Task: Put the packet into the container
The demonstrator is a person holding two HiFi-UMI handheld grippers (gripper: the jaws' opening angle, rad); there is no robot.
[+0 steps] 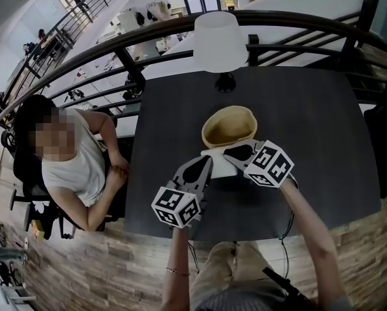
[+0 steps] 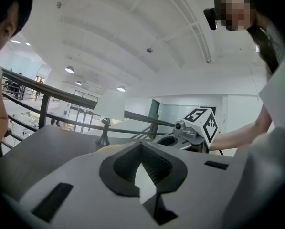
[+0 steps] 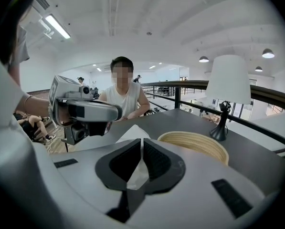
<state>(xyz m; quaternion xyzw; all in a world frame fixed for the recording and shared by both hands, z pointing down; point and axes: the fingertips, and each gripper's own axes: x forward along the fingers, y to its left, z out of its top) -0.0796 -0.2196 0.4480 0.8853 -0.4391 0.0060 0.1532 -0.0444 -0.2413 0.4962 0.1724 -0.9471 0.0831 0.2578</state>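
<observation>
A white packet (image 1: 220, 164) hangs over the dark table, just in front of the tan woven container (image 1: 228, 111). My left gripper (image 1: 208, 162) is shut on its left corner, and white shows between the closed pads in the left gripper view (image 2: 141, 149). On the packet's right side my right gripper (image 1: 231, 153) is shut as well. In the right gripper view the packet (image 3: 132, 133) pokes out past the jaws (image 3: 142, 144), with the container's rim (image 3: 195, 138) just beyond to the right.
A white-shaded lamp (image 1: 220, 41) stands at the table's far edge behind the container, with a black railing (image 1: 115, 47) behind it. A person in a white top (image 1: 73, 167) sits at the table's left side. The dark tabletop (image 1: 316, 141) extends to the right.
</observation>
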